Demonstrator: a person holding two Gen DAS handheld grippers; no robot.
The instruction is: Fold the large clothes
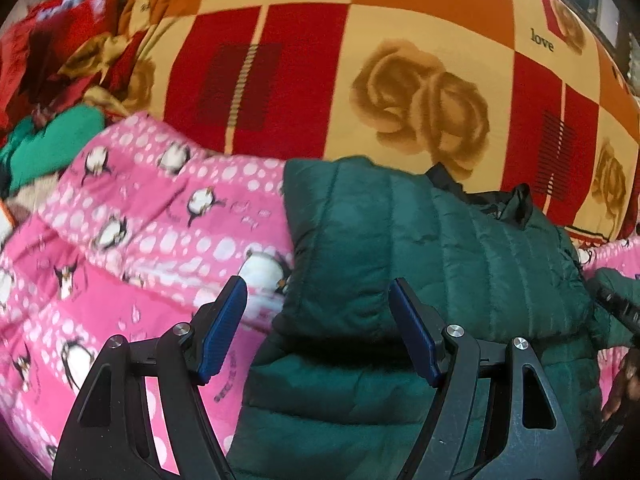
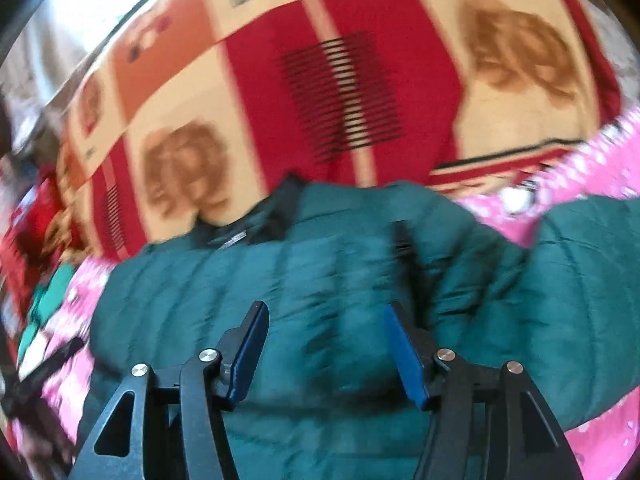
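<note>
A dark green quilted puffer jacket (image 1: 420, 248) lies on a pink quilt, with its left side folded over and its black-lined collar (image 1: 480, 194) at the far edge. My left gripper (image 1: 317, 282) hovers open above the jacket's left edge, with nothing pressed between its blue pads (image 1: 222, 320). In the blurred right wrist view my right gripper (image 2: 325, 306) is open over the middle of the jacket (image 2: 320, 272), holding nothing. One sleeve (image 2: 580, 264) stretches out to the right, and the collar (image 2: 280, 208) points away from me.
The pink penguin quilt (image 1: 140, 224) (image 2: 592, 160) lies under the jacket. Beyond it spreads a red, orange and cream rose blanket (image 1: 360, 60) (image 2: 352, 88). A green garment (image 1: 48, 140) and a heap of red clothes (image 1: 52, 32) sit at the far left.
</note>
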